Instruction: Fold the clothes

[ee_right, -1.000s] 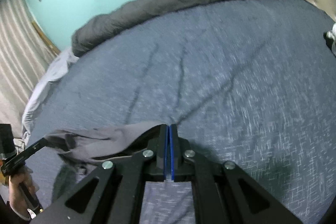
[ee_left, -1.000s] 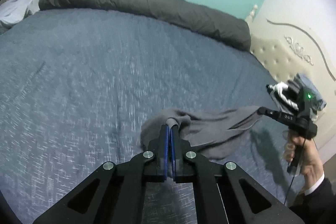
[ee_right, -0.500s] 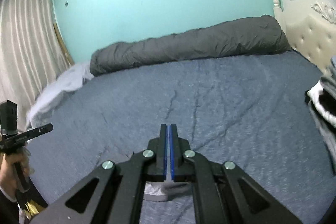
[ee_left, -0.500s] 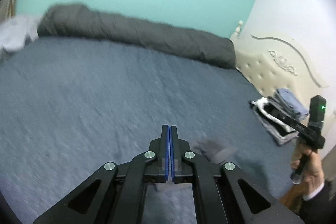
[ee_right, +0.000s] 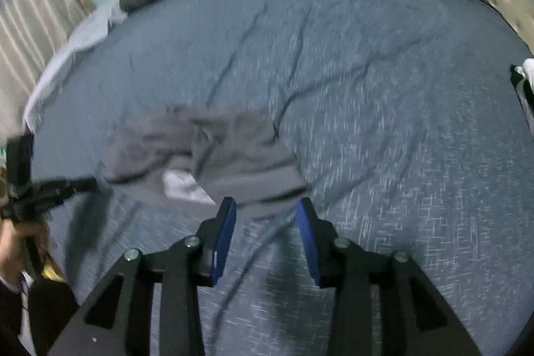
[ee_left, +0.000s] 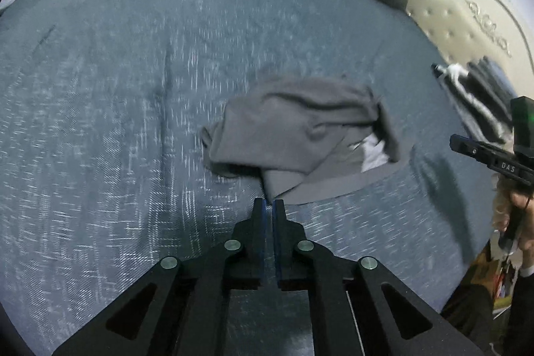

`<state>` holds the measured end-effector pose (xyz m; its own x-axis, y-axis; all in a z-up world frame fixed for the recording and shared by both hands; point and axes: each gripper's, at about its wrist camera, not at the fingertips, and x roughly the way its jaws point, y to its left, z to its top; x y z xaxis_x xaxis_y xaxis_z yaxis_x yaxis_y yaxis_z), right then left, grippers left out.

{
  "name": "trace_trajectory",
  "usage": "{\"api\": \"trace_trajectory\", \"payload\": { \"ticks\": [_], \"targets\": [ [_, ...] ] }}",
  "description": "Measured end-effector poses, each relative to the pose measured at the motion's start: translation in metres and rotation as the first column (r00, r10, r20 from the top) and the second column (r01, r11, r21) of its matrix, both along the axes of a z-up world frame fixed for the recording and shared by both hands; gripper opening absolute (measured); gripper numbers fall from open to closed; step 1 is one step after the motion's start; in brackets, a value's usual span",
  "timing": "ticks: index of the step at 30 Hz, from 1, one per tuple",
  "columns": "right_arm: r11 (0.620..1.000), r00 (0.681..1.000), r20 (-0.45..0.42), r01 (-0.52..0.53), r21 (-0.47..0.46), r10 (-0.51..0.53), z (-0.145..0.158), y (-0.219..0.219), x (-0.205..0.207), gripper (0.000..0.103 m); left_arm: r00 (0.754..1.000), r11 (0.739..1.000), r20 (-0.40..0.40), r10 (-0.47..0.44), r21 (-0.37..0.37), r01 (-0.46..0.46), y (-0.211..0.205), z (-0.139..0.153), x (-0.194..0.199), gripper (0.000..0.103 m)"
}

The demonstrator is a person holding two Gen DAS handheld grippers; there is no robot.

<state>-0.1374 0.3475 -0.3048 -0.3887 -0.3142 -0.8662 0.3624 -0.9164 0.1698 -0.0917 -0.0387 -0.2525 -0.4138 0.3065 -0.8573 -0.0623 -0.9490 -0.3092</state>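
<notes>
both tilt down at the bed [ee_left: 133, 89]; left gripper [ee_left: 269, 206] just cracking open, right gripper [ee_right: 267, 206] opening wider, grey garment [ee_left: 300, 129] lying loose just ahead

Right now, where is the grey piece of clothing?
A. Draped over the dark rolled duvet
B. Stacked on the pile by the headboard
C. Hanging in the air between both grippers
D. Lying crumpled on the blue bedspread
D: the grey garment lies rumpled on the blue bedspread, ahead of both grippers' tips.

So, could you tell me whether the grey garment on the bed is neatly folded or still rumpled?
Rumpled: the grey garment lies in a loose creased heap on the blue bedspread, one flap turned over, uneven edges, a white patch showing.
</notes>
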Motion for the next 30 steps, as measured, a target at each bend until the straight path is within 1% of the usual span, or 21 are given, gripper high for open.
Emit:
{"api": "trace_trajectory", "payload": {
  "ticks": [2, 3, 5, 8, 11, 14, 19, 22, 24, 26, 27, 28, 29, 30],
  "targets": [
    [1.0, 1.0, 0.016, 0.002, 0.011, -0.003, -0.012, 0.0, -0.004, 0.043, 1.0, 1.0, 0.01, -0.004, -0.009, 0.004, 0.001, -0.008, -0.003, 0.028],
    [1.0, 1.0, 0.027, -0.001, 0.013, 0.0, -0.015, -0.002, -0.004, 0.046, 1.0, 1.0, 0.012, -0.007, -0.009, 0.007, 0.001, -0.01, -0.004, 0.028],
    [0.999, 0.999, 0.028, -0.027, 0.047, 0.026, -0.023, -0.007, -0.007, 0.048, 1.0, 1.0, 0.009, -0.011, -0.029, 0.012, 0.003, -0.013, -0.006, 0.028],
    [0.992, 0.998, 0.018, -0.059, 0.111, 0.058, -0.033, -0.014, -0.01, 0.048, 1.0, 0.999, -0.006, -0.008, -0.039, 0.008, 0.002, -0.016, -0.008, 0.028],
    [0.983, 0.997, 0.022, -0.082, 0.162, 0.079, -0.043, -0.016, -0.016, 0.048, 0.999, 0.998, -0.023, -0.024, -0.055, 0.022, 0.005, -0.016, -0.01, 0.028],
    [0.979, 0.995, 0.012, -0.096, 0.182, 0.096, -0.049, -0.017, -0.019, 0.048, 0.998, 0.996, -0.031, -0.052, -0.075, 0.05, 0.011, -0.017, -0.012, 0.027],
    [0.966, 0.992, -0.008, -0.125, 0.227, 0.13, -0.056, -0.022, -0.023, 0.048, 0.997, 0.994, -0.041, -0.068, -0.085, 0.064, 0.015, -0.017, -0.013, 0.027],
    [0.963, 0.987, -0.027, -0.145, 0.229, 0.156, -0.057, -0.027, -0.021, 0.046, 0.995, 0.992, -0.056, -0.085, -0.101, 0.08, 0.019, -0.014, -0.015, 0.027],
    [0.963, 0.985, -0.04, -0.158, 0.221, 0.17, -0.056, -0.03, -0.02, 0.035, 0.994, 0.991, -0.06, -0.087, -0.103, 0.08, 0.021, -0.014, -0.017, 0.024],
    [0.965, 0.984, -0.053, -0.157, 0.208, 0.171, -0.055, -0.03, -0.019, 0.029, 0.994, 0.992, -0.062, -0.086, -0.101, 0.08, 0.022, -0.014, -0.019, 0.02],
    [0.968, 0.984, -0.057, -0.157, 0.194, 0.171, -0.054, -0.029, -0.02, 0.02, 0.994, 0.991, -0.063, -0.088, -0.102, 0.082, 0.023, -0.013, -0.02, 0.015],
    [0.97, 0.984, -0.058, -0.158, 0.183, 0.171, -0.053, -0.028, -0.02, 0.017, 0.994, 0.991, -0.063, -0.091, -0.104, 0.085, 0.025, -0.013, -0.021, 0.011],
    [0.971, 0.983, -0.063, -0.16, 0.176, 0.173, -0.051, -0.027, -0.02, 0.01, 0.994, 0.991, -0.063, -0.094, -0.105, 0.087, 0.026, -0.012, -0.023, 0.002],
    [0.972, 0.982, -0.065, -0.163, 0.171, 0.177, -0.05, -0.026, -0.019, 0.005, 0.993, 0.991, -0.068, -0.096, -0.105, 0.088, 0.027, -0.011, -0.023, 0.002]
  ]
}}
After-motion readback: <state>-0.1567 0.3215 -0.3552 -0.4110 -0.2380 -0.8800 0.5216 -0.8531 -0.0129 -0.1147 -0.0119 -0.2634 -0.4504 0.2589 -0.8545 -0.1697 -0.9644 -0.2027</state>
